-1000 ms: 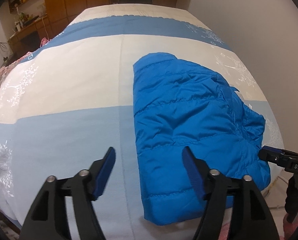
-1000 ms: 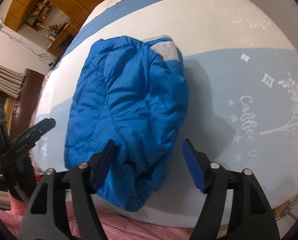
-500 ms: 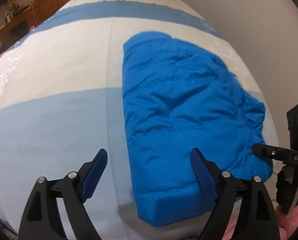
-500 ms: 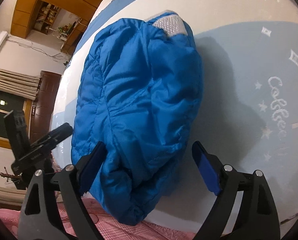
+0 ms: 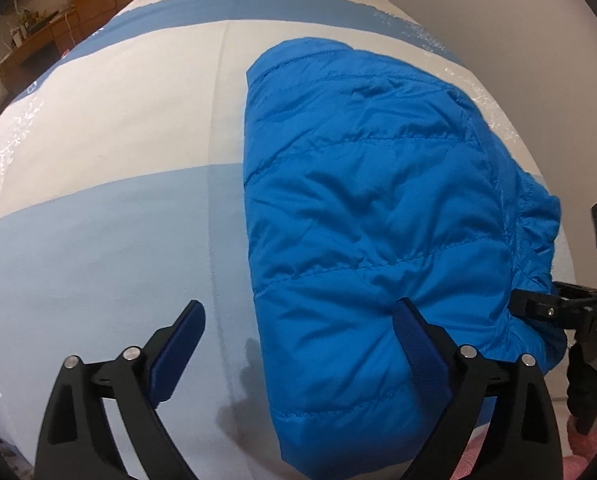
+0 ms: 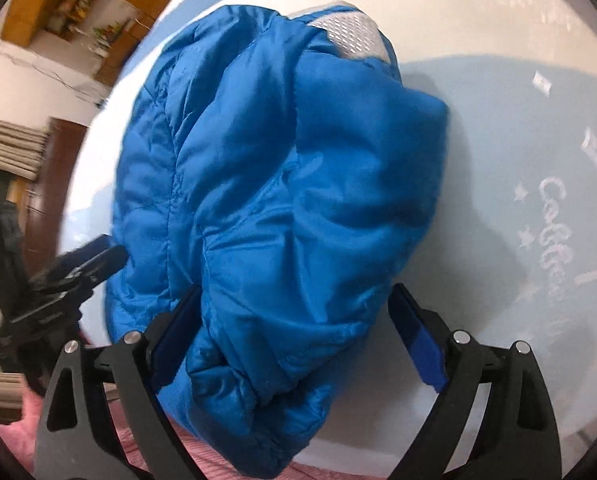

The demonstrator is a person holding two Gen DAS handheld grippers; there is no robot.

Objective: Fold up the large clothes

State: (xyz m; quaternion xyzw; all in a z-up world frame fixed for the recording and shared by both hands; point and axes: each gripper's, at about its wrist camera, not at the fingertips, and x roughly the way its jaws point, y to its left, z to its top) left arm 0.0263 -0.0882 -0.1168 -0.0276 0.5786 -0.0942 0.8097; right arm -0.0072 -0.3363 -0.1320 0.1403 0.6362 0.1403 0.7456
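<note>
A bright blue quilted puffer jacket (image 5: pixel 370 216) lies folded in a bundle near the front right of the bed; in the right wrist view (image 6: pixel 282 184) a white mesh lining patch (image 6: pixel 350 36) shows at its far end. My left gripper (image 5: pixel 298 324) is open, straddling the jacket's left edge, its right finger (image 5: pixel 414 340) over the fabric. My right gripper (image 6: pixel 294 312) is open, jaws spread around the jacket's near end. Each gripper shows at the edge of the other view.
The bed cover (image 5: pixel 118 160) has white, light blue and darker blue bands with white print. A plain wall (image 5: pixel 518 20) stands close on the right. Wooden cabinets and a desk (image 5: pixel 50 20) are at the far left. Pink fabric (image 6: pixel 14 436) lies at the bed's near edge.
Both grippers have moved forward and lower toward the jacket, which now fills more of each view. The jaws stay open and the jacket has not shifted.
</note>
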